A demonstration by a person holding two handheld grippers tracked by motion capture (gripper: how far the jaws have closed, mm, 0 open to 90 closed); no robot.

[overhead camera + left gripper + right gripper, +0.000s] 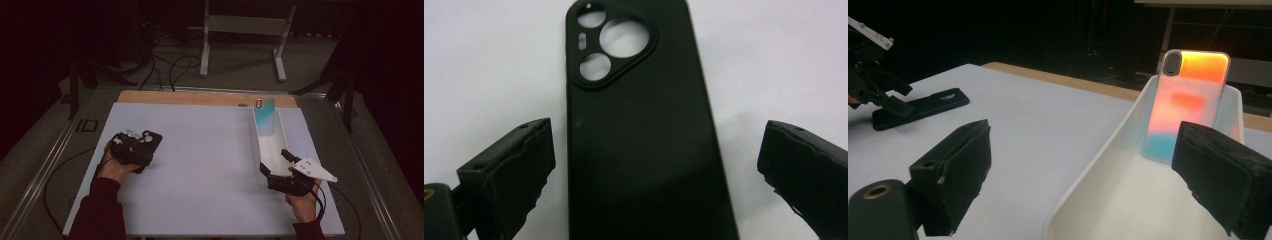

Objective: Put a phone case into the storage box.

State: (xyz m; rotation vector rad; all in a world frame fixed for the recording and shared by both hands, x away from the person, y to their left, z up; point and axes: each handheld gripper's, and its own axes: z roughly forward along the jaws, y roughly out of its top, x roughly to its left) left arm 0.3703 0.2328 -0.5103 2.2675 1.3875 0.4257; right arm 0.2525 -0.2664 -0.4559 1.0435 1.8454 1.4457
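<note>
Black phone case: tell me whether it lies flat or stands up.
Flat. The black phone case lies back-up on the white table, between the open left claw jaws.

A black phone case (644, 140) is laid flat, back up, on the left of the white table, its camera cut-outs at the far end. A second, iridescent phone case (1188, 102) is propped upright against the far wall of the white tray (1098, 185) on the right.

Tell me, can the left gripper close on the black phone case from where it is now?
Probably yes. The left gripper is open, one jaw on each side of the black phone case, which lies flat on the white table. Nothing sits between the jaws and the case's long edges.
</note>
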